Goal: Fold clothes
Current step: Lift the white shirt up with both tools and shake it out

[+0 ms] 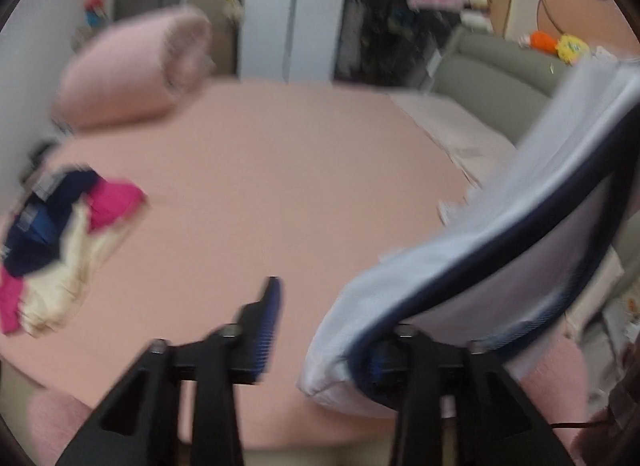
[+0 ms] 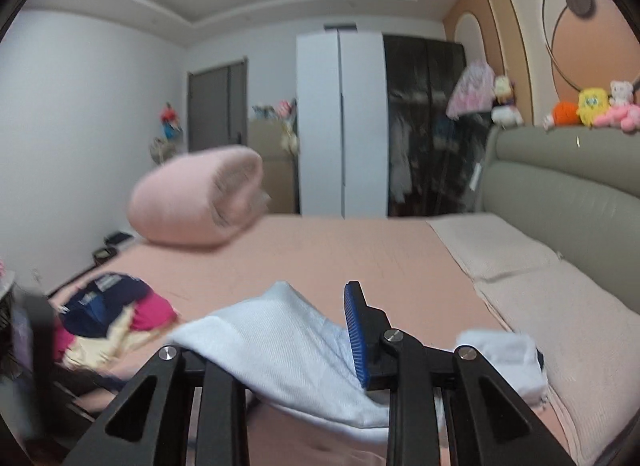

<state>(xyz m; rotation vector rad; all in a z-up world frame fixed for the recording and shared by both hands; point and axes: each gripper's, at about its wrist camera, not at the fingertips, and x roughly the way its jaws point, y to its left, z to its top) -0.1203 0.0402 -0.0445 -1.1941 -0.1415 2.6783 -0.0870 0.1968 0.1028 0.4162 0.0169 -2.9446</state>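
Left hand-held gripper (image 1: 320, 330): black frame, blue ribbed pads, at the near edge of the bed (image 1: 280, 185). Jaws parted, with bare pink sheet showing in the gap between them. Left pad clear of cloth; right pad covered by the garment, and whether that pad presses on it cannot be told.

Pale blue garment (image 1: 500, 234): light cloth with a dark navy trim band, lifted off the bed on the right of the left wrist view, rising toward the upper right. Its lower corner hangs over the near edge of the bed.

Right hand-held gripper (image 2: 288, 342): same make. Right pad plainly visible and upright; left finger hidden beneath the pale blue cloth draped across it. Cloth lies between the jaws, but a firm grip cannot be confirmed.

White folded cloth (image 2: 504, 362): resting by the near right corner of the bed, beside the cream pillows (image 2: 540, 298).

Pile of clothes (image 2: 116, 314): navy, magenta and cream pieces heaped at the left edge of the bed.

Rolled pink quilt (image 2: 188, 201): at the far left corner of the bed.

Grey headboard (image 2: 560, 193): along the right edge, with soft toys (image 2: 592, 105) on top.
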